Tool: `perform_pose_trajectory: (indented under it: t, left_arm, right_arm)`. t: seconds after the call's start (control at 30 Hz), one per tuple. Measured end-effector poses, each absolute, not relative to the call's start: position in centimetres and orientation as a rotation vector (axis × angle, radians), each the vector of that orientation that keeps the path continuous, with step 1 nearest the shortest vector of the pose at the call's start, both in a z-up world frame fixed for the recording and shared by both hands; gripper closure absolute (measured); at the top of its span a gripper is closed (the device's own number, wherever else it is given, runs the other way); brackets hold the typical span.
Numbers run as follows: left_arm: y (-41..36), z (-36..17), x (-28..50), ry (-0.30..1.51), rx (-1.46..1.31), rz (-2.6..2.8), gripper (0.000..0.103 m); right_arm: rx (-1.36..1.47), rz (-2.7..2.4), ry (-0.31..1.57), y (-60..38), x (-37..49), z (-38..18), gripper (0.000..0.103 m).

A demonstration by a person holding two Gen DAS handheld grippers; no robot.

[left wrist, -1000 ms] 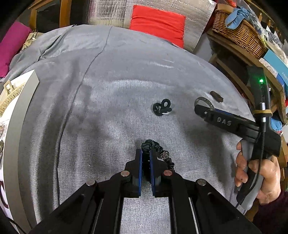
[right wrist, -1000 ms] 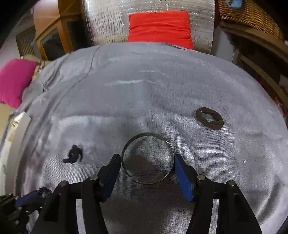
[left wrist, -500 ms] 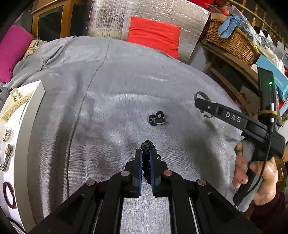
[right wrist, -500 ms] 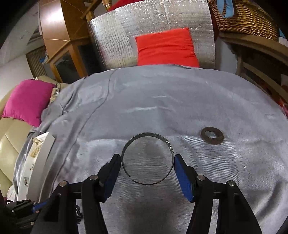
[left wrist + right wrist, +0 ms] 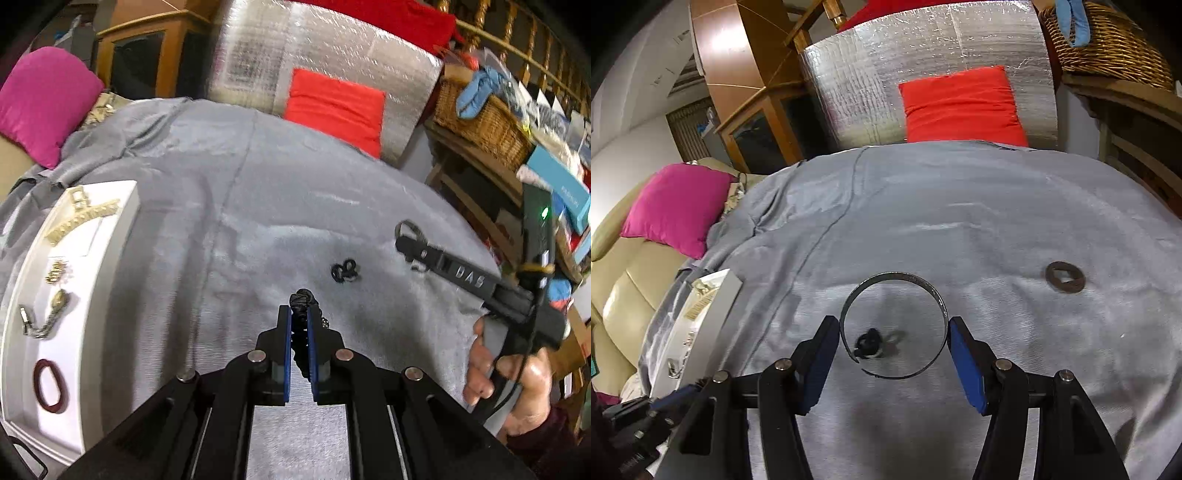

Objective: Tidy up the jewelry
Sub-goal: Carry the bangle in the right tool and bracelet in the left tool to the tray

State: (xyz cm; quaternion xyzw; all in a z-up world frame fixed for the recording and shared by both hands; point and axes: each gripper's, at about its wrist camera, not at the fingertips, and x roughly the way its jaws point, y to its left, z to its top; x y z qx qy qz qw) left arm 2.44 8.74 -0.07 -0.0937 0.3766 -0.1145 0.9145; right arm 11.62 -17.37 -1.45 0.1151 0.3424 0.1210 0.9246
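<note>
The left gripper (image 5: 299, 325) is clamped on a black beaded bracelet (image 5: 303, 301) at frame centre. The right gripper (image 5: 892, 345) grips a thin open metal bangle (image 5: 893, 326) at its sides. A white jewelry tray (image 5: 107, 280) sits at left, a small black earring pair (image 5: 344, 271) lies ahead on the grey cloth (image 5: 221, 221), and a brown flat ring (image 5: 1065, 277) lies at right.

open grey blanket (image 5: 258, 229), white tray (image 5: 92, 295) left

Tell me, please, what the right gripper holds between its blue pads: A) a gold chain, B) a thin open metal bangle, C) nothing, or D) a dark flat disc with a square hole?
B: the thin open metal bangle spans the right gripper, touching both blue pads.
</note>
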Motion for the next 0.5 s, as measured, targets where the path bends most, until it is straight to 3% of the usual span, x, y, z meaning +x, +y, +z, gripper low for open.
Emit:
perform_pose_trajectory:
  t: [0.5]
  left_arm:
    - [20.5,3.6,-2.1,0.602,-0.342,-0.047,0.095]
  right_arm:
    - [0.221,0.355,0.691,-11.0,9.5,-1.6,0.040]
